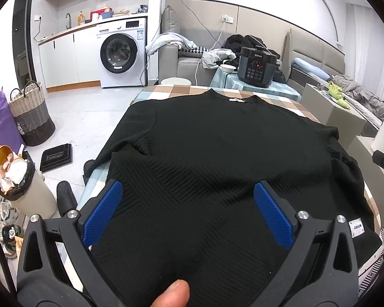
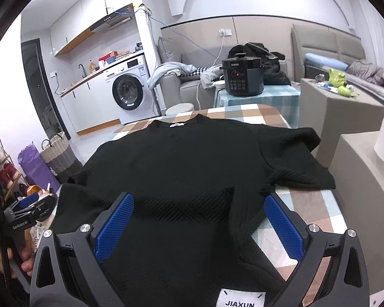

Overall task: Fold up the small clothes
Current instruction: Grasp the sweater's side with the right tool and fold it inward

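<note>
Lying flat on checked tablecloth (image 2: 245,113): black top (image 2: 181,158), collar twd far edge, white label (image 2: 240,299) at near hem. Sitting behind on side table w/ teal cloth: pressure cooker (image 2: 242,75); standing further back: sofa (image 1: 189,58) & washing machine (image 1: 123,51). Hovering over near hem, both w/ fingers spread wide, gripping nothing: left gripper (image 1: 187,212), right gripper (image 2: 198,226).

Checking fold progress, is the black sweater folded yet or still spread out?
Mostly spread. The black sweater lies flat on the checkered tablecloth, collar far; its right sleeve is out sideways, though its left sleeve crosses the body.
</note>
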### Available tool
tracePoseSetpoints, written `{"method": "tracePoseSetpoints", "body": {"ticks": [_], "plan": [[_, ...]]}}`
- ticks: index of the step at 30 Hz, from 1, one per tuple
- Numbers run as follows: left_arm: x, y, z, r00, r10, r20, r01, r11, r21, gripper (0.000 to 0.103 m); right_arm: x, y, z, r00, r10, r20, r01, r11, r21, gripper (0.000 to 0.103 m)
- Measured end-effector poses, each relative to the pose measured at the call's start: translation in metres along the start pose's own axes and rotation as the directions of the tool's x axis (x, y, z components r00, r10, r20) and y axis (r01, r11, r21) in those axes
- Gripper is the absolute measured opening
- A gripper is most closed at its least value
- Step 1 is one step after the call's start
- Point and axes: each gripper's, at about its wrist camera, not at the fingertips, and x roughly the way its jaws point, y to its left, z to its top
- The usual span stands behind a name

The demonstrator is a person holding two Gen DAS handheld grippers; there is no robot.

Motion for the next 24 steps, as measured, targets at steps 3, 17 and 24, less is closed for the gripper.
{"method": "tracePoseSetpoints", "body": {"ticks": [3, 17, 24], "plan": [[0.006, 0.008, 0.009, 1.0, 0.013, 0.007, -0.013, 1.0, -0.015, 0.102, 0.006, -0.007, 0.007, 1.0, -0.019, -0.006, 0.019, 1.0, 0.02, 0.103], [0.054, 0.036, 0.035, 0.999, 0.023, -0.04, -0.027, 0.996, -0.082, 0.102, 0.046, -0.134, 0.013, 0.986, -0.098, -0.133, 0.145, 0.902, 0.406, 0.083], [0.084, 0.039, 0.04, 0.996, 0.01, -0.085, -0.018, 0.995, -0.096, 0.102, 0.061, -0.159, 0.012, 0.977, -0.121, -0.173, 0.187, 0.876, 0.445, 0.083]]}}
